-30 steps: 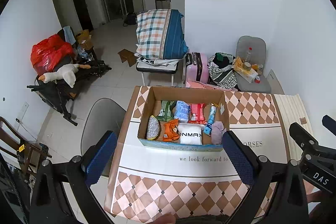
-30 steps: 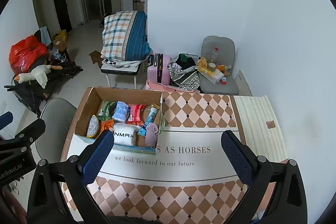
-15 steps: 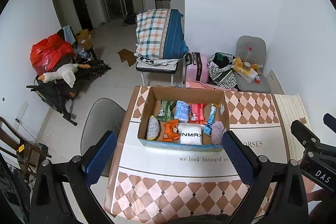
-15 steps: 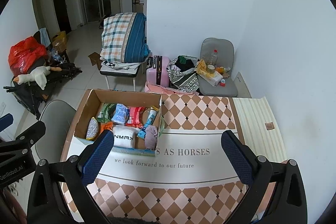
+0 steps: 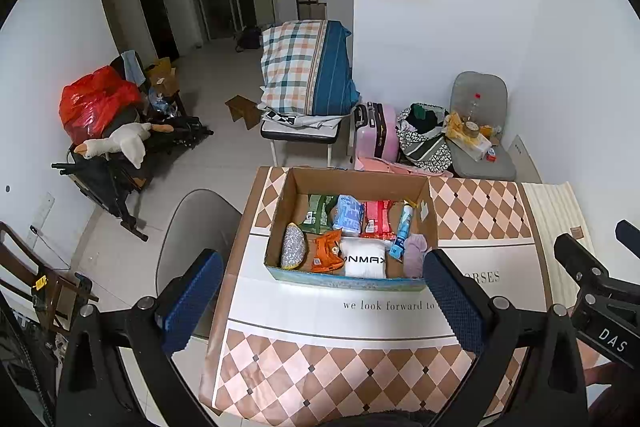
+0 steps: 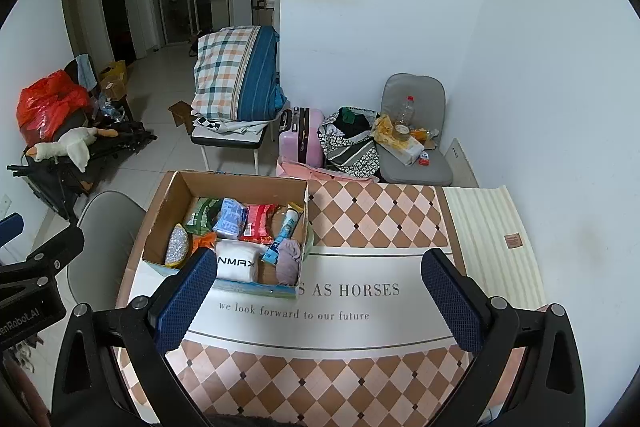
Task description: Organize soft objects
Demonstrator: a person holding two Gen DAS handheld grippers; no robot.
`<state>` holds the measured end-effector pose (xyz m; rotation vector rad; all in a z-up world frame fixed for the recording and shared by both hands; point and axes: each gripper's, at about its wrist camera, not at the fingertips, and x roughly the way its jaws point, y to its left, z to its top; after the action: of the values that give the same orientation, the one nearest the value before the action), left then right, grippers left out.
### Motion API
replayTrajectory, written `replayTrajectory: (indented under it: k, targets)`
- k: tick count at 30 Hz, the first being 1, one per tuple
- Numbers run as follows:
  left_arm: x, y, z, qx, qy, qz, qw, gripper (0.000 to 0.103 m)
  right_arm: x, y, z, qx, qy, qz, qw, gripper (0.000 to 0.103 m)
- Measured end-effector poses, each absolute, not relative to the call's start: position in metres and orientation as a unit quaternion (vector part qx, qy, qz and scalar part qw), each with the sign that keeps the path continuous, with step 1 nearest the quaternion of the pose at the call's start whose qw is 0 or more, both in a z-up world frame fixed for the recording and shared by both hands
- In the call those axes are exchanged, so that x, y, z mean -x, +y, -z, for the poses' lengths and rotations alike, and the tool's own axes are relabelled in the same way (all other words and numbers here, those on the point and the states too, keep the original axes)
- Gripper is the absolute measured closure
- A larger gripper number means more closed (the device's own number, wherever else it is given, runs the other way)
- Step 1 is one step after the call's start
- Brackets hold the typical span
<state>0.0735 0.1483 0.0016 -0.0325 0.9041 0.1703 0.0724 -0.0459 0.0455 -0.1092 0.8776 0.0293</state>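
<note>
The cardboard box stands on the desk, on its far left portion, open at the top. It holds the soft objects: a white bundle marked NMAX against the near wall, an orange packet and a silver pouch to its left, a mauve cloth at the near right corner, and a green packet, a blue packet, a red packet and a blue tube behind them. The left gripper hovers above the near desk edge with its jaws spread wide and empty; the box lies ahead of them, between their lines, not touched. The right gripper likewise has its jaws wide apart and empty; the box lies ahead and toward the left jaw, which overlaps its near wall in the right wrist view.
</note>
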Motion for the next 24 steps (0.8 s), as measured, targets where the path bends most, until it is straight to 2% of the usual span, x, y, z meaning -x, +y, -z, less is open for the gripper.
replayTrajectory:
  k: [24]
  targets:
    - [-0.0712,0.1459,-0.0013,0.018,0.439,-0.085,0.894,0.000,-0.0692,-0.0464,-0.0519,0.051,0.417,-0.010,0.907,0.000]
